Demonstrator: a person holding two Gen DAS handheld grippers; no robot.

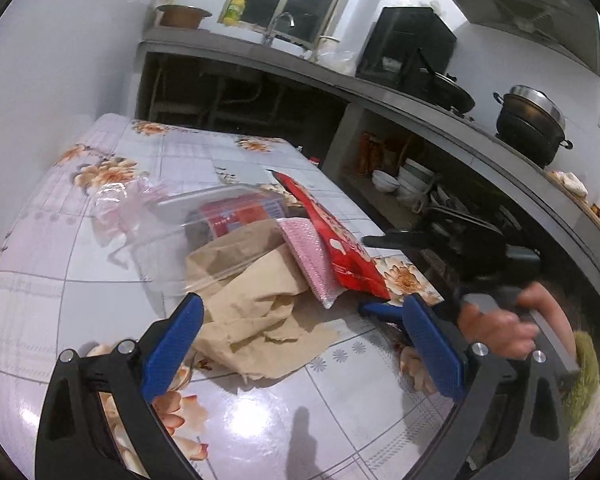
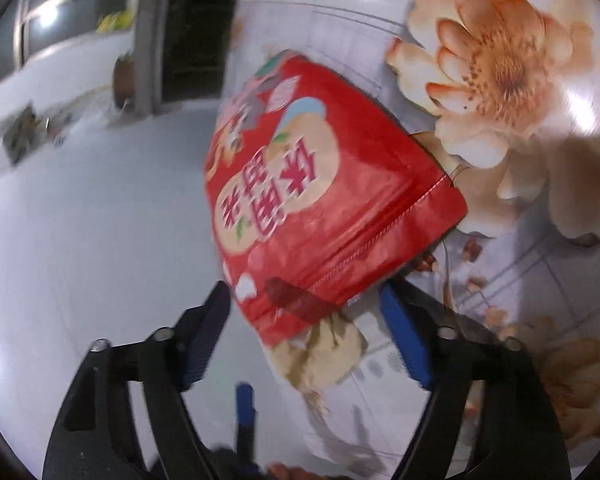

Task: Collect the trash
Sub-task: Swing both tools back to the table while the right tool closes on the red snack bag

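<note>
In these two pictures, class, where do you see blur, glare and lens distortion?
Left wrist view: the clear plastic lid is smeared, glare sits on the tablecloth, and the counter bows from the fisheye lens. Right wrist view: the window streaks, the red bag is soft, and glare whitens the tablecloth at the right edge.

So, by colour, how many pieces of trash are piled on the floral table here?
Red: 2, the red snack bag and a red-labelled wrapper under the clear plastic.
Pink: 1, pink mesh pad.
Brown: 1, brown paper.
Clear: 1, clear plastic container.
Total: 5
</note>
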